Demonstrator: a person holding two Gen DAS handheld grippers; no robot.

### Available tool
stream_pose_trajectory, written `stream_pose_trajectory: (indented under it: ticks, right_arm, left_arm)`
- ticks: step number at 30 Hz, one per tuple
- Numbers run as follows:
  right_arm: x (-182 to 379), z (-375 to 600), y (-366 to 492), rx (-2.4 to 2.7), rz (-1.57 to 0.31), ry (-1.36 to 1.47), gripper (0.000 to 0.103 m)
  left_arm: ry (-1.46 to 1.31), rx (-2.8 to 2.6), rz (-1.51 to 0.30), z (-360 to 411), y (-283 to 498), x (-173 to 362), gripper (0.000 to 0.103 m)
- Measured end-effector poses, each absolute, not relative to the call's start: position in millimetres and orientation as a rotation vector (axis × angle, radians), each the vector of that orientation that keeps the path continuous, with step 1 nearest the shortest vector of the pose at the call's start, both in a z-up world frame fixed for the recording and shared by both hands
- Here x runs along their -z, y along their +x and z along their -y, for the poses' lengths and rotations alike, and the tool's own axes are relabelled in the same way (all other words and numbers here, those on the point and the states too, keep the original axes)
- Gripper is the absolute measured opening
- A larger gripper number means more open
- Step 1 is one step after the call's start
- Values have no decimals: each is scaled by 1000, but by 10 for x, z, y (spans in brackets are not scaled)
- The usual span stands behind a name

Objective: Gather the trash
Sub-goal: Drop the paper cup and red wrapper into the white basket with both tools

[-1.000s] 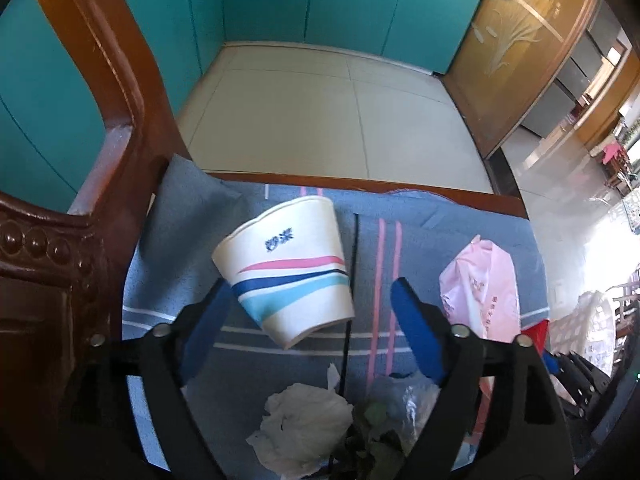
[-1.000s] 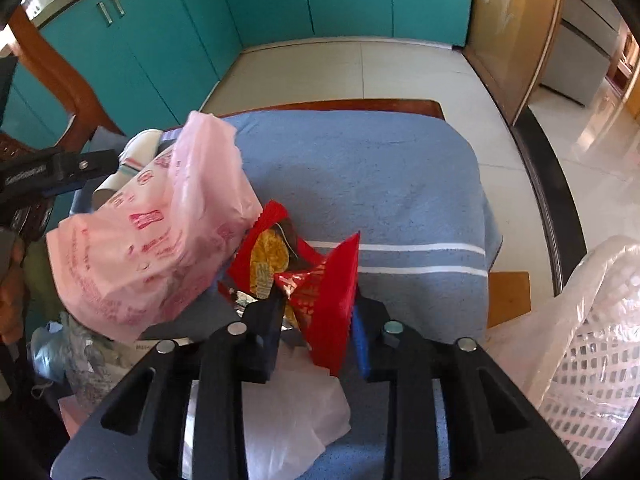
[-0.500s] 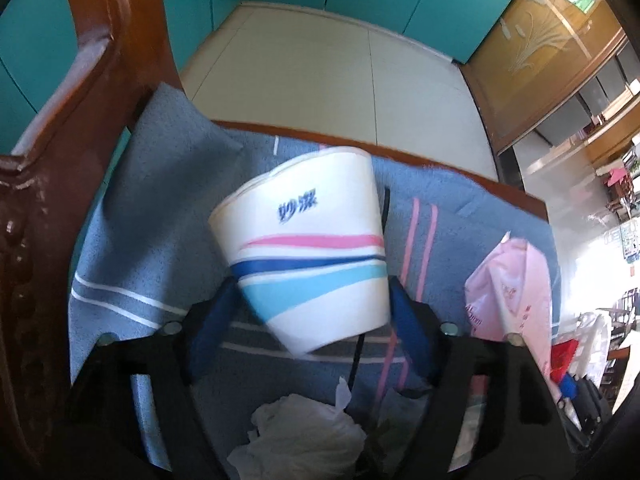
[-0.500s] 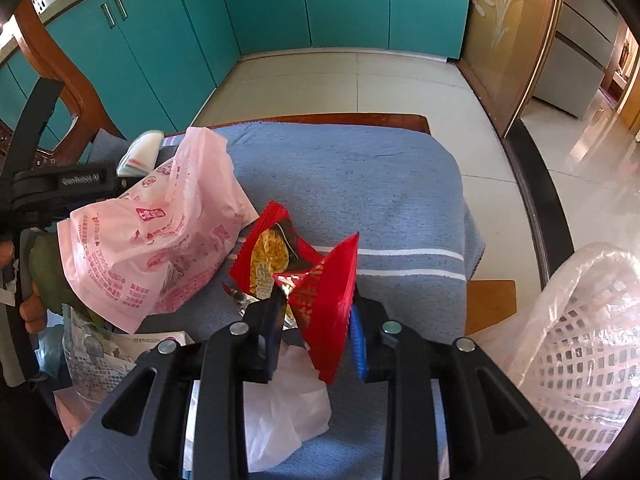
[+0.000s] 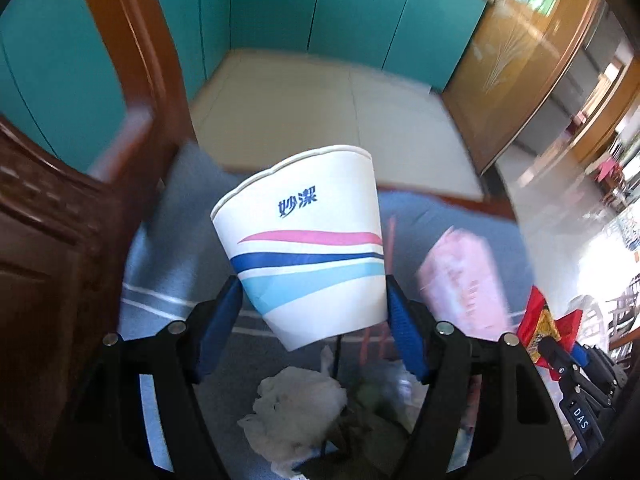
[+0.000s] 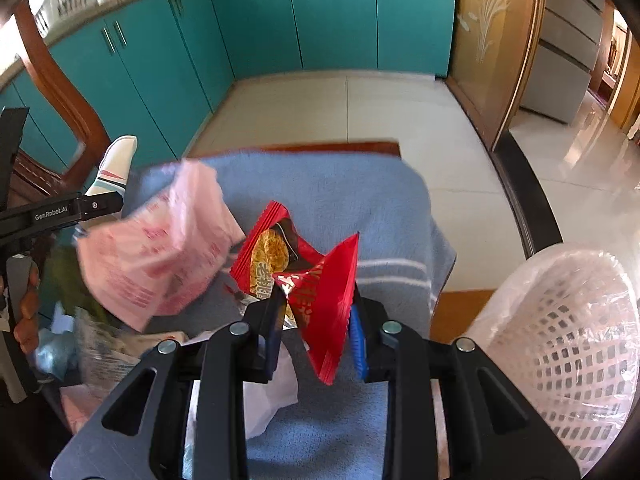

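Holding a crumpled red foil snack wrapper (image 6: 320, 300) clenched in our right tongs (image 6: 316, 320), we see the white mesh plastic-lined bin (image 6: 560, 320) just right; left tongs (image 5: 312, 320) grip the striped white paper cup (image 5: 308, 240).

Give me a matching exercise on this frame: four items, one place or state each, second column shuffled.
Items:
1. paper cup
2. red snack wrapper
3. pink plastic bag
4. lined mesh bin

Places/states:
A. lying on the blue towel
B. standing at the table's right edge
C. clamped in the left tool
D. clamped in the right tool

Pairs: 1-C, 2-D, 3-A, 4-B
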State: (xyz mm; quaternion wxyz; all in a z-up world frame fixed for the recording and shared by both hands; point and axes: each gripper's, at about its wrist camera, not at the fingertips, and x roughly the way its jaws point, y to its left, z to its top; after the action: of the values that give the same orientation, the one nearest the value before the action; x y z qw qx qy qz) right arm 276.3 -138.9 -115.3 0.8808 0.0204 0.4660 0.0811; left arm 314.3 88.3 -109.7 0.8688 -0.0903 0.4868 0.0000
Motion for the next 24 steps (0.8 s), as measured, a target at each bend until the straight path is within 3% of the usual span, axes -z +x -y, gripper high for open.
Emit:
stream_pose_trajectory:
  ticks: [4,9,24]
  right_arm:
    - [765,1580,2491,-152,-835,40,29]
    - [438,2104,2105,-67,-727,80,29]
    - [513,3664,1335,380,-715,351,29]
  left_arm:
    - [-150,47,-813,-719,2811,549,71]
    - [-35,184,-674,-175,2425,255,71]
    - [55,779,-861,1684,1800,516,71]
